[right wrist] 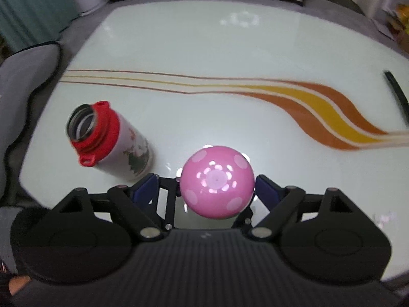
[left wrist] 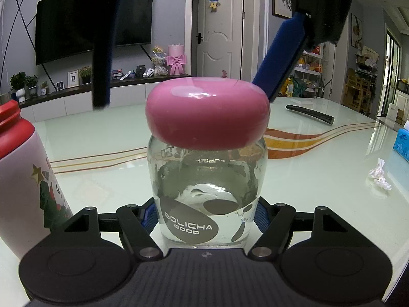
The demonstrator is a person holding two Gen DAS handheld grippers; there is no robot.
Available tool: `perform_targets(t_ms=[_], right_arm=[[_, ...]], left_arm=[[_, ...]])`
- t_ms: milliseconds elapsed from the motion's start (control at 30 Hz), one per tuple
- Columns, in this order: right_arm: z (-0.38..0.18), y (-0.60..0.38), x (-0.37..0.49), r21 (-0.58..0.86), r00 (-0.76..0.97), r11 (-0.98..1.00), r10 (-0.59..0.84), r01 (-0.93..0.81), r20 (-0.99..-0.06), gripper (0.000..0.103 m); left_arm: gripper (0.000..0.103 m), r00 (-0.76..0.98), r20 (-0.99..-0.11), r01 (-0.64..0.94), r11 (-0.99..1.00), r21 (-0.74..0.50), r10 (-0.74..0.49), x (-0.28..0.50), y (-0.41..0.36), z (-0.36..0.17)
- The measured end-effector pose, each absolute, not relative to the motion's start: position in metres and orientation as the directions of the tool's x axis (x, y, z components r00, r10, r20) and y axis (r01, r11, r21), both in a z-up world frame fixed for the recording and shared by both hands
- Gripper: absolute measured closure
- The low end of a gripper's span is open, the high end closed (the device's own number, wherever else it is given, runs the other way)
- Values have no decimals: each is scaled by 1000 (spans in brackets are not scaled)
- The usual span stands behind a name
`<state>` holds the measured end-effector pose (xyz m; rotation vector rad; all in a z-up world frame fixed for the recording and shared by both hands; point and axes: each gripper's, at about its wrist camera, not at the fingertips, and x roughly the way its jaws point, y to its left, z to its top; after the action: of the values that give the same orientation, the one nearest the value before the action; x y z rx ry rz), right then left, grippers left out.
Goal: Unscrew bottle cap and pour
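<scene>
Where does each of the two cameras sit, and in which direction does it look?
Left wrist: low, level with the table, facing the glass bottle held in the left tongs; the right tongs' blue pads show above.
Right wrist: high, looking down on the pink cap between the right tongs; the left tongs' linkage shows beneath the cap.
Shared: pink cap, red-necked flask, striped table.

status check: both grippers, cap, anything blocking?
Left gripper shut on glass bottle. Right gripper open around pink cap, not clamped. Open red-necked flask close beside.
</scene>
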<state>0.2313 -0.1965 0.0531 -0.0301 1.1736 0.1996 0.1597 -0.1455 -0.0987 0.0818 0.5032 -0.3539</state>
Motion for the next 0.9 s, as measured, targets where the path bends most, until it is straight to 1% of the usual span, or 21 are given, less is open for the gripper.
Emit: perform_targets(t_ms=[133, 200, 467, 633, 800, 833, 900], right_arm=[[50, -192, 232, 31, 387, 987, 91, -157, -917, 30], [49, -191, 232, 0, 389, 985, 69, -174, -919, 37], [46, -192, 236, -25, 360, 937, 109, -349, -927, 38], [46, -196, 242, -10, 306, 848, 180, -530, -935, 38], [43, -197, 237, -51, 294, 703, 230, -709, -928, 38], [43, -198, 237, -53, 291, 685, 238, -727, -927, 38], [44, -199, 238, -36, 292, 715, 239, -698, -926, 38]], left_arm=[[29, 817, -486, 351, 936, -11, -312, 159, -145, -99], [29, 817, -486, 351, 936, -11, -312, 158, -145, -99], [29, 816, -486, 350, 937, -12, -312, 156, -150, -97], [29, 817, -485, 350, 937, -14, -312, 154, -151, -96], [29, 817, -485, 350, 937, -13, -312, 153, -152, -96], [29, 817, -485, 350, 937, -13, -312, 153, -153, -96], [29, 817, -485, 350, 937, -12, -312, 152, -153, -97]])
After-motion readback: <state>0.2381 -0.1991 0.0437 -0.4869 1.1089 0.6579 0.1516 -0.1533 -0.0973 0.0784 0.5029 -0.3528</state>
